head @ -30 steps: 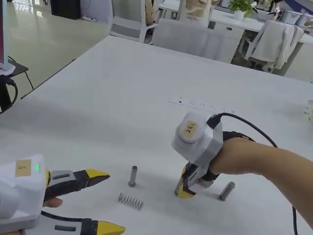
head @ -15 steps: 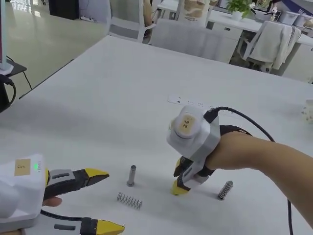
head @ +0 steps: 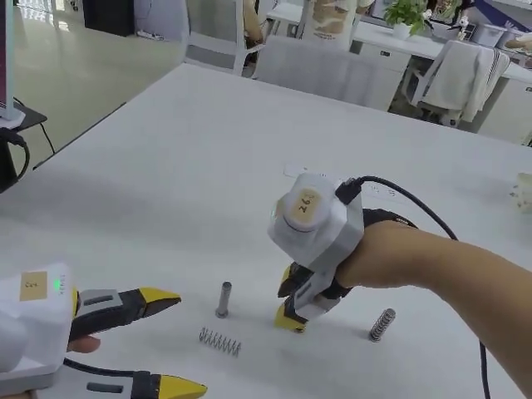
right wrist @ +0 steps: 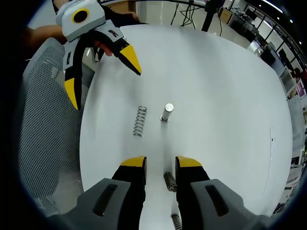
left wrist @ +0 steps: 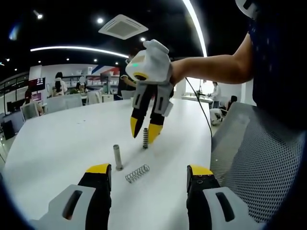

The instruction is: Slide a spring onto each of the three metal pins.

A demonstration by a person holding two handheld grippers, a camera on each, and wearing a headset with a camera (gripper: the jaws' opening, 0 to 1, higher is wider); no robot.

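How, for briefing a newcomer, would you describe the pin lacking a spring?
On the white table, look between the left hand-held gripper and right hand-held gripper. The metal pin stands upright beside a loose spring lying flat; it alone wears no coils.

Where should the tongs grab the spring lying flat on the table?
Probably grip the spring at its middle, across the coils, coming from above. It lies flat, so both long sides are free and its ends stay open for the bare pin.

Bright even light, soft shadows (fisheye-warped edges)
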